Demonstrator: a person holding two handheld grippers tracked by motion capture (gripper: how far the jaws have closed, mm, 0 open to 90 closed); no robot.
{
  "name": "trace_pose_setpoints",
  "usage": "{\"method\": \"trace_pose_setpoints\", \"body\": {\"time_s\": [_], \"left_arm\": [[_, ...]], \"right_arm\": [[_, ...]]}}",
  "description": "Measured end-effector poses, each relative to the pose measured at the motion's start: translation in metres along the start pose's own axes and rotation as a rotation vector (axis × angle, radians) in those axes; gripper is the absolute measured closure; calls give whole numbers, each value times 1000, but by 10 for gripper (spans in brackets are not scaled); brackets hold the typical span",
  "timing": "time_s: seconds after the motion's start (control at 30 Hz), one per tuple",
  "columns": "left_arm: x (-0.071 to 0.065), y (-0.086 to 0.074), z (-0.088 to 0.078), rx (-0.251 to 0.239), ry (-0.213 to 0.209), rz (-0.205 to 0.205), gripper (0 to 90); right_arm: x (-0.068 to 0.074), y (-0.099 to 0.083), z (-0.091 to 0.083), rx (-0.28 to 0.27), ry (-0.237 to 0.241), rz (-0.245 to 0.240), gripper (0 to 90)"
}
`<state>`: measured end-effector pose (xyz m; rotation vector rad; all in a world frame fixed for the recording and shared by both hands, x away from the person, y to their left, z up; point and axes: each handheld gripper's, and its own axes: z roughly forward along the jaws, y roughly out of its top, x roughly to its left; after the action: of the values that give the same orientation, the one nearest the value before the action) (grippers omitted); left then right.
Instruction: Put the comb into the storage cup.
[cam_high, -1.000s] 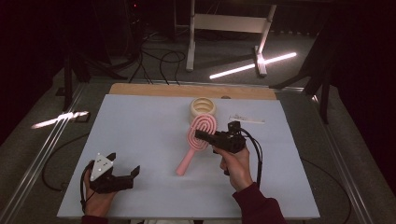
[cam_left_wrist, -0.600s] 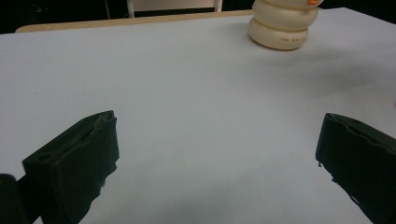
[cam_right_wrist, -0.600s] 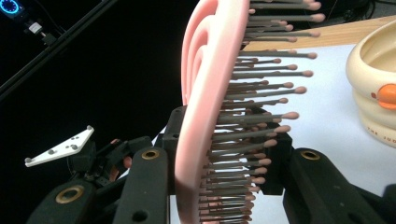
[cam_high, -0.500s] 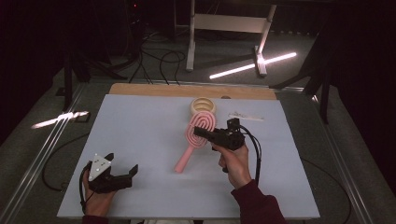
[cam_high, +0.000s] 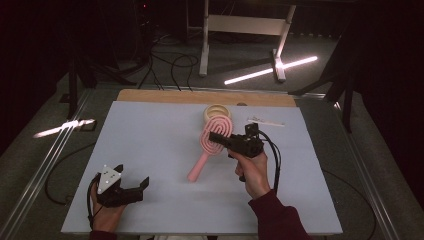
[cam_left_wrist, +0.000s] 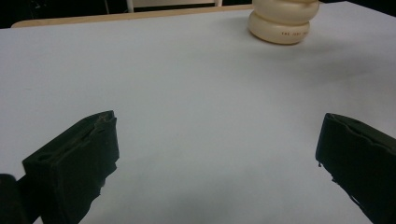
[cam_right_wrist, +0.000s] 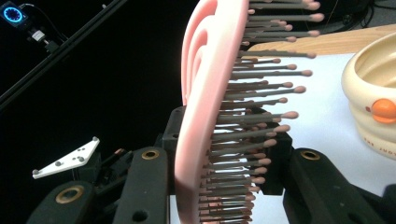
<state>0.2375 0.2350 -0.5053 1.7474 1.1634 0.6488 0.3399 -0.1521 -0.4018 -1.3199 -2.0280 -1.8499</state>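
Note:
A pink hairbrush with a spiral-patterned head is held near the middle of the white table sheet. My right gripper is shut on the head. In the right gripper view the brush stands on edge between the jaws of the right gripper, with its grey bristles pointing right. At the front left, my left gripper rests open in the other hand. The left gripper has only bare sheet between its jaws.
A cream ringed bowl stands just behind the brush head. A small white strip lies to its right. A wooden board runs along the sheet's far edge. Cables and a stand lie on the dark floor beyond.
My right gripper and the brush have shifted slightly, and the handle end sits a little farther from the front edge. The left gripper has stayed put.

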Motion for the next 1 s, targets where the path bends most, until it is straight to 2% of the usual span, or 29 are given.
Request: {"method": "trace_pose_setpoints", "body": {"time_s": [0.3, 0.67, 1.0], "left_arm": [[-1, 0, 0, 0, 1, 1, 0], [-1, -1, 1, 0, 4, -2, 0], [-1, 0, 0, -3, 0, -4, 0]], "right_arm": [[1, 8, -1, -17, 1, -11, 634], [-8, 13, -3, -30, -23, 13, 634], [-8, 22, -4, -38, -41, -6, 634]]}}
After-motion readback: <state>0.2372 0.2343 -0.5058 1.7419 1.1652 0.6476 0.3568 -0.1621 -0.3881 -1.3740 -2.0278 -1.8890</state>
